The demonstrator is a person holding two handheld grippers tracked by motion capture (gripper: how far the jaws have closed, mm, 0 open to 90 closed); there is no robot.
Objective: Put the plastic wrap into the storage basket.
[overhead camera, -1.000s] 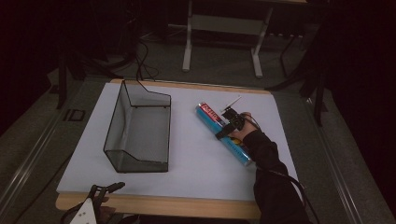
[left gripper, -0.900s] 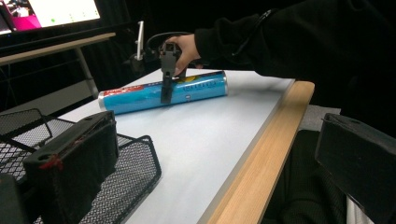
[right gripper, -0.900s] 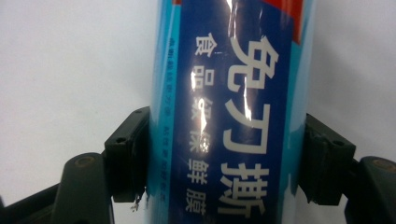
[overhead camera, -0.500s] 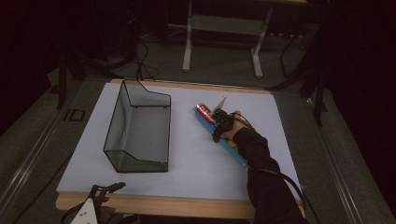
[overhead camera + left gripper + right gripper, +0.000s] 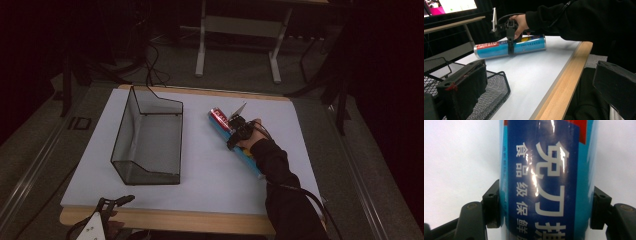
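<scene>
White table (image 5: pixel 165 190), dark room | blue tube (image 5: pixel 510 46) lies flat right of wire basket (image 5: pixel 150 137) | our right gripper (image 5: pixel 239 131) straddles it, jaws touching both sides | left gripper (image 5: pixel 112 205) idle, apart | we squeeze mid-length, lift level.

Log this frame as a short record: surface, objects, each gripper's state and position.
surface: white mat on a wood-edged table
objects: black wire mesh basket, left half of the mat; blue tube-shaped package, lying on its side on the right half
right gripper: jaws on either side of the blue package, pads touching it
left gripper: at the table's near edge, jaws apart, holding nothing
</scene>
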